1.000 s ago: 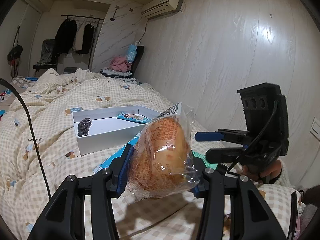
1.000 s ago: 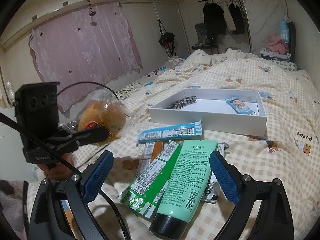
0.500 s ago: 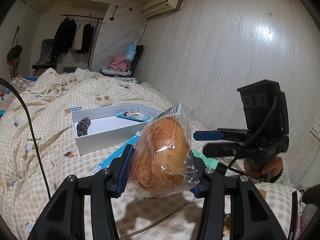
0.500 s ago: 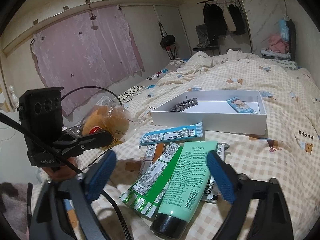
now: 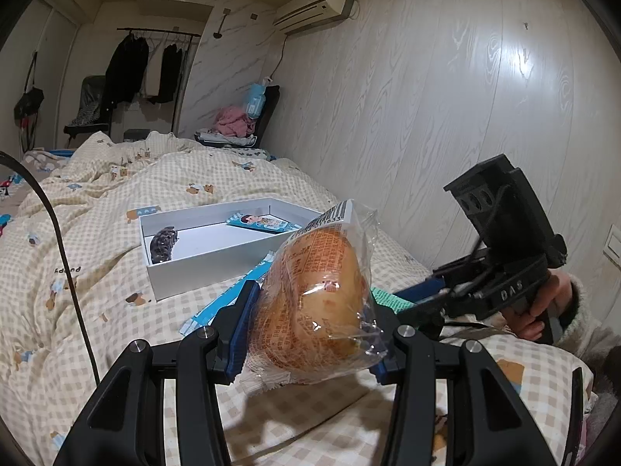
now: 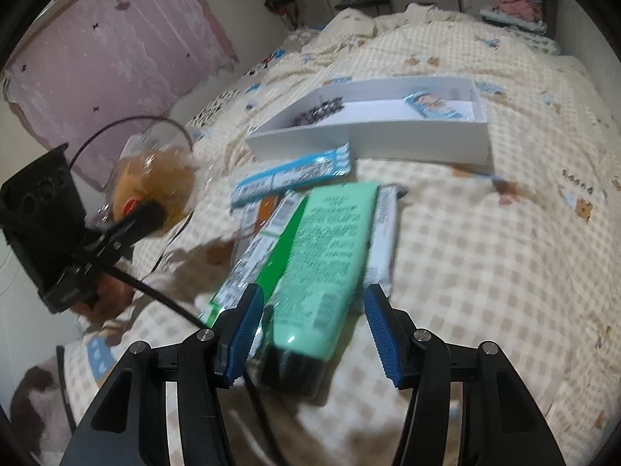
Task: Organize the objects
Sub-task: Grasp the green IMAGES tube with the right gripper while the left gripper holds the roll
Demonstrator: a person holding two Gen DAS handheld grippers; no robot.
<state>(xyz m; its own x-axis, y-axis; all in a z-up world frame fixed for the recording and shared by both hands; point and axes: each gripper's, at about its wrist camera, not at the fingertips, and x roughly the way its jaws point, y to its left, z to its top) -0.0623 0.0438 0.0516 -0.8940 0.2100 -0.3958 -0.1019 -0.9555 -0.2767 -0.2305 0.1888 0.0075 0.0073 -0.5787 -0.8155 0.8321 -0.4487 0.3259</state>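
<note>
My left gripper [image 5: 310,334] is shut on a wrapped bread bun [image 5: 314,291] and holds it above the bed; the bread bun [image 6: 155,178] also shows at the left of the right wrist view. My right gripper [image 6: 312,334] points down over a mint-green tube [image 6: 330,248] that lies on a pile of packets. Its jaws are closing with the tube's black-capped end between them, and a gap still shows on each side. A white box [image 6: 372,139] lies beyond and holds a dark hair clip [image 6: 318,112] and a blue packet [image 6: 432,105].
Under and beside the tube lie a blue-and-white packet [image 6: 291,178], a green-and-white packet [image 6: 268,256] and several more. All rest on a checked quilt [image 6: 485,252]. A wood-panel wall [image 5: 427,116] runs along the bed's right side. A black cable [image 5: 70,256] crosses the left.
My right gripper has tipped downward over the green tube and its jaws have narrowed around the tube's capped end. The left gripper and the bread have stayed put.
</note>
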